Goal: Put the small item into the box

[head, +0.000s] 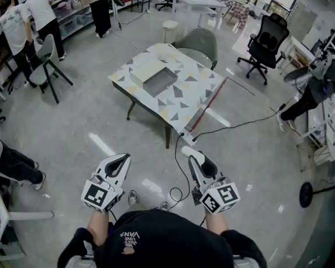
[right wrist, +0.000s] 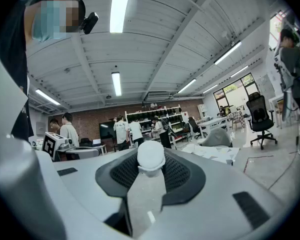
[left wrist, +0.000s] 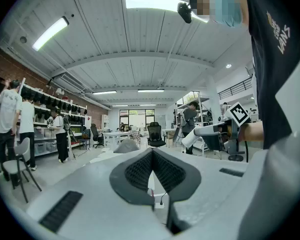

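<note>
The small item, a white bottle with a rounded cap, sticks out from between the pads of my right gripper, which is shut on it. In the head view the bottle's cap points toward the table from my right gripper, held at waist height well short of the table. The open grey box, its lid lying beside it, sits on the patterned table far ahead. My left gripper is shut with nothing in it; its pads meet in the left gripper view.
A black cable runs across the floor from a power strip at the table's near corner. A green chair stands behind the table and a black office chair to the right. People stand at shelves far left.
</note>
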{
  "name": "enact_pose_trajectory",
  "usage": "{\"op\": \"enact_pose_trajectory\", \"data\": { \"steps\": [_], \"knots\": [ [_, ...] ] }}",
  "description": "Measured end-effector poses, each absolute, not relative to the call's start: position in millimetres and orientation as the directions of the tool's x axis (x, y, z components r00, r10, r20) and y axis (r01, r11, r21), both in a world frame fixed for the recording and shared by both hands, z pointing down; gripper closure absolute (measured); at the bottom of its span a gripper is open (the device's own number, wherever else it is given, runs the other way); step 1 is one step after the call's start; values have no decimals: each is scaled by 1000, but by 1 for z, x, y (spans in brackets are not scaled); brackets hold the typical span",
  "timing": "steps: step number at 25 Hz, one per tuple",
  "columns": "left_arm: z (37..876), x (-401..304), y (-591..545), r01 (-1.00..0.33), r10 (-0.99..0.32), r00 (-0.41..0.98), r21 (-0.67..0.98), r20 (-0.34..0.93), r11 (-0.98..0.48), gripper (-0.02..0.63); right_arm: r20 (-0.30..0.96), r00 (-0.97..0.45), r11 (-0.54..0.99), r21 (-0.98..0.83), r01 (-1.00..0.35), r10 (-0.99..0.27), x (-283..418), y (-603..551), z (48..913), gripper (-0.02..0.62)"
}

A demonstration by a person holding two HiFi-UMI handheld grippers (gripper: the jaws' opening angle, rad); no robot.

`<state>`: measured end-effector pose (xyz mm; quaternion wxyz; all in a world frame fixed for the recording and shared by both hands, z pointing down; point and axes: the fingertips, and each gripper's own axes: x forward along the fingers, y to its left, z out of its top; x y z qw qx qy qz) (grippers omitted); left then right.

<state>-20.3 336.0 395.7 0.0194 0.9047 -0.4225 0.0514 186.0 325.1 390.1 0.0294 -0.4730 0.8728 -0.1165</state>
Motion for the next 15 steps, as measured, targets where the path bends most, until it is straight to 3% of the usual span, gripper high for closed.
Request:
{"op": "enact_pose_trajectory", "data": {
  "steps": [15],
  "knots": [
    [412,-15,331,-782,-777,621,22,101,-623,600,62,-578,553,-225,-802,-814,180,310,397,472]
  ]
}}
